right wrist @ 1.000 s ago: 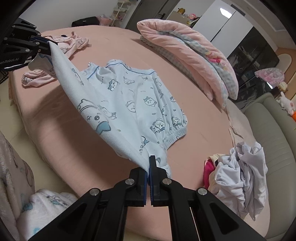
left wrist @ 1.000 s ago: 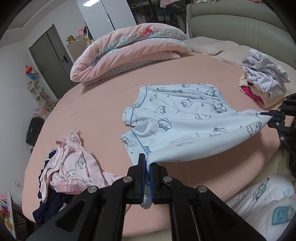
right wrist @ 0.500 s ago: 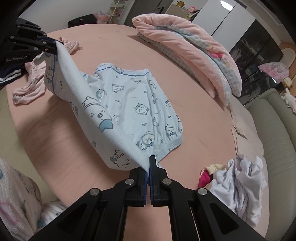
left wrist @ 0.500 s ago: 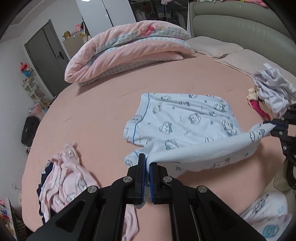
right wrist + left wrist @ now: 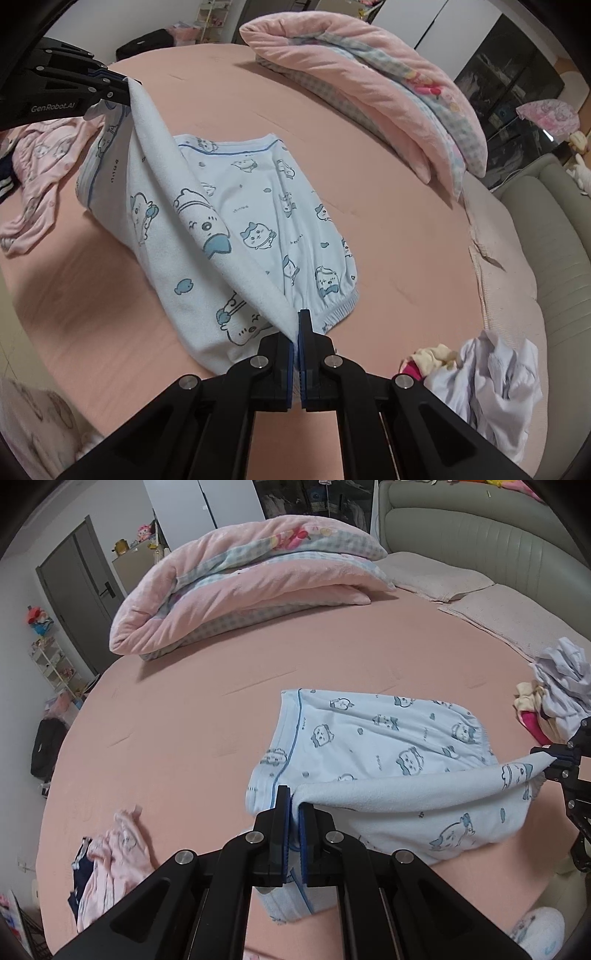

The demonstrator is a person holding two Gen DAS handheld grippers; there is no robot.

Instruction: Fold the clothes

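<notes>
1. Both grippers, left (image 5: 292, 812) and right (image 5: 296, 328), are clamped on one lifted edge of the blue shorts (image 5: 376, 738).
2. Remaining fabric lies on the bed (image 5: 184, 720), toward its near edge.
3. Pink clothes (image 5: 110, 860) sit by the bed's left edge.

The pink garment (image 5: 110, 867) is cut off by the left tongs' (image 5: 293, 812) arms.

Soft indoor light, fisheye-warped edges
</notes>
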